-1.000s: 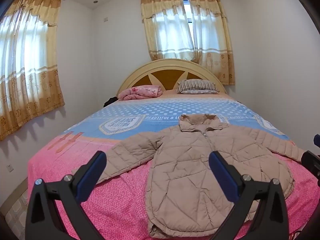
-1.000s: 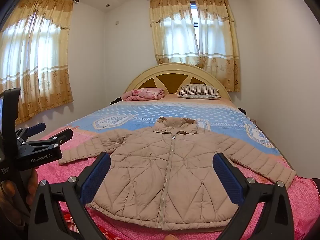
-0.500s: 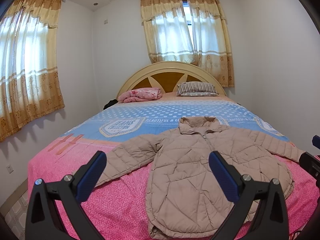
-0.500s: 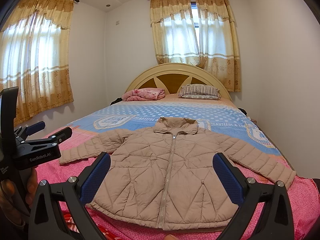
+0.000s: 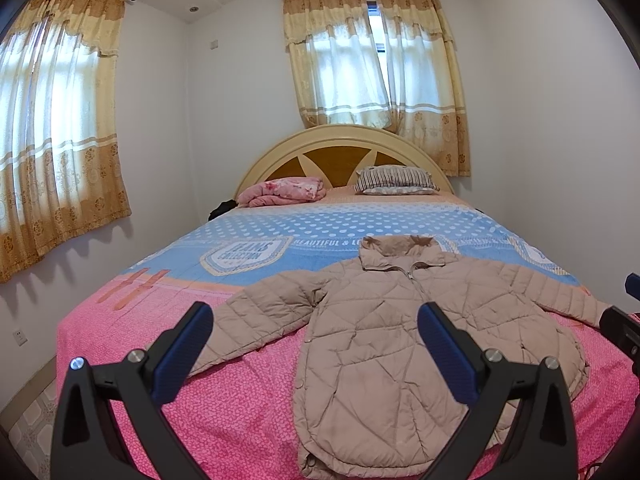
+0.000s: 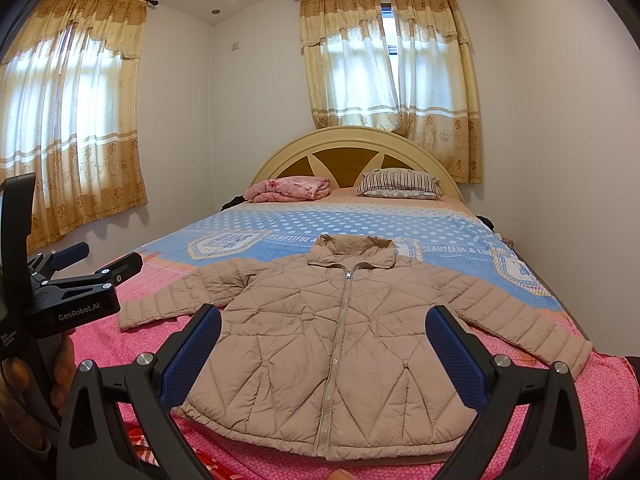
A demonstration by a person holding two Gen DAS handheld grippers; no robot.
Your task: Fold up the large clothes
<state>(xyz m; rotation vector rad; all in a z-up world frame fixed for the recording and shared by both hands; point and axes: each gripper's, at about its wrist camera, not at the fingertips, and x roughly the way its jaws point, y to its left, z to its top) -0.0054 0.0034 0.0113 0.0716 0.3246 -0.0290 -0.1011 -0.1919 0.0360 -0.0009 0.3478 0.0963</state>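
From my remote station, both wrist cameras looked from the foot of the bed (image 5: 248, 412) toward the headboard (image 6: 356, 148), held above the mattress and well back from the far wall. The left wrist view stood left of the jacket (image 5: 400, 344), seeing it obliquely; the right wrist view faced it squarely. Both shared the jacket, headboard and curtained windows (image 6: 384, 60).

Bright, even daylight through curtains (image 5: 60, 120) left of and beyond the jaws; soft shadows beneath the left curtain. Sharp focus throughout. Fisheye bends walls; dark vignette at corners.
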